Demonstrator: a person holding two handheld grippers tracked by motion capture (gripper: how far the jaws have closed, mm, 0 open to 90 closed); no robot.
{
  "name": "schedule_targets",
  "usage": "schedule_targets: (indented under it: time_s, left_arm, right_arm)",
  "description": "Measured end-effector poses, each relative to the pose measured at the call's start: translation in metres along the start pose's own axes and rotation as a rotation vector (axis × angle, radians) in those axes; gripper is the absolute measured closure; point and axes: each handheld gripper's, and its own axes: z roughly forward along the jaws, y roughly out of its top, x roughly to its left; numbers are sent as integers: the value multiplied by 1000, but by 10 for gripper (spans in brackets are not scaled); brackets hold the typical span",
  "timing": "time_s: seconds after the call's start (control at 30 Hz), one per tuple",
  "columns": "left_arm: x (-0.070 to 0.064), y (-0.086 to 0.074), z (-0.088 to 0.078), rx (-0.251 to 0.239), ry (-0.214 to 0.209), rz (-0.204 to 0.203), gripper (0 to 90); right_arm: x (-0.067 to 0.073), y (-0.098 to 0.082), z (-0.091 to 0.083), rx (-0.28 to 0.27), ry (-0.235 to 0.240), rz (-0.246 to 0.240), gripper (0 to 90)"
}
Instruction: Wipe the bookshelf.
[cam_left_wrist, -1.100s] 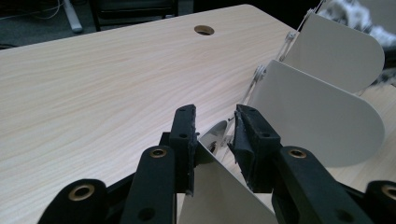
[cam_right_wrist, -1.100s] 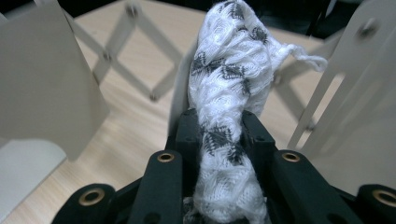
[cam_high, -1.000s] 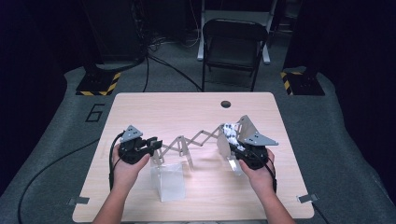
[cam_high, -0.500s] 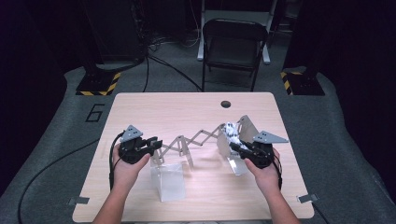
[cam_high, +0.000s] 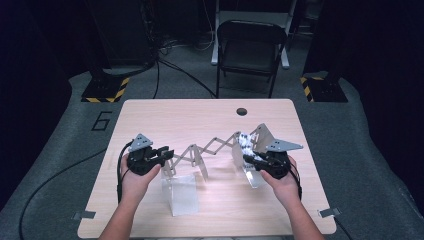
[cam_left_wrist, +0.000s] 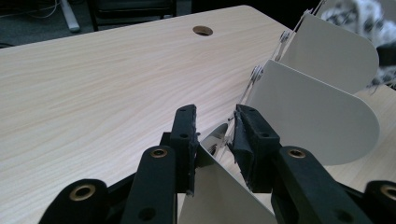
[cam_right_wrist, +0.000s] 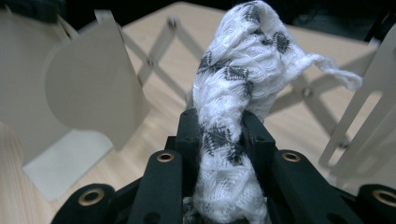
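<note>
Right gripper view showed the right gripper (cam_right_wrist: 219, 135) with jaws closed tight on a white and black cloth (cam_right_wrist: 243, 70). Left gripper (cam_left_wrist: 212, 135) held, between half-open jaws, an end panel of the folding rack (cam_high: 210, 150) standing on the table (cam_high: 200, 115).

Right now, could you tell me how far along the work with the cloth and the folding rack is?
Done: the accordion rack stands stretched out on the table. In hand: the left gripper clamps a rack panel, while the right gripper grips the black-and-white cloth beside the rack. Left: the cloth is not yet resting on the rack.
</note>
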Motion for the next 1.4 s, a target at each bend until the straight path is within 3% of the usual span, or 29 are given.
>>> schedule_targets:
  time_s: [0.1, 0.17, 0.27, 0.43, 0.53, 0.6, 0.63, 0.7, 0.8, 0.9, 1.03, 1.13, 1.17, 1.2, 1.23, 1.27, 1.3, 1.33, 1.4]
  left_arm:
    - [0, 0, 1, -7, 4, -1, 697]
    - [1, 0, 1, 0, -3, 5, 698]
    - [0, 0, 2, -2, 0, 6, 698]
    - [0, 0, 2, 2, -2, 1, 697]
    - [0, 0, 2, 2, -3, 1, 697]
    - [1, 0, 2, 1, -4, 5, 698]
    - [1, 0, 2, 0, -5, 5, 698]
    - [0, 0, 2, -2, -4, -1, 699]
    - [0, 0, 2, -3, -3, 4, 700]
    - [0, 0, 2, 0, -3, 4, 700]
    - [0, 0, 2, -1, -1, 5, 699]
    - [-1, 0, 2, -4, 2, 2, 697]
    - [-1, 0, 3, -5, 3, 2, 697]
    - [-1, 0, 3, -5, 3, 2, 696]
    - [0, 0, 3, -2, 3, 8, 696]
    - [-1, 0, 3, 0, 4, 10, 694]
    - [-1, 0, 3, 2, 5, 11, 695]
    - [-1, 0, 3, 2, 5, 11, 695]
    - [-1, 0, 3, -2, 2, 7, 695]
  right_arm:
    - [1, 0, 2, 7, -16, -32, 729]
    - [4, -13, 12, 78, -46, -58, 729]
    - [5, -33, 22, 142, -43, -44, 729]
    - [8, -52, 36, 224, -76, -73, 729]
    - [7, -51, 35, 220, -79, -60, 729]
    - [10, -40, 22, 142, -83, -61, 729]
    - [10, -40, 22, 142, -83, -61, 729]
    - [15, -32, 11, 71, -101, -66, 726]
    - [15, -36, 12, 82, -101, -67, 725]
    - [12, -57, 26, 172, -89, -20, 724]
    - [13, -67, 30, 219, -75, 2, 725]
    - [21, -58, 19, 193, -79, -13, 725]
    - [24, -53, 13, 166, -82, -25, 725]
    - [30, -40, -1, 98, -93, -47, 726]
    - [30, -40, -1, 98, -93, -47, 726]
    - [33, -33, -8, 63, -98, -55, 726]
    - [37, -19, -20, -1, -104, -54, 726]
    - [37, -19, -20, -1, -104, -54, 726]
    - [41, -5, -31, -55, -96, -47, 726]
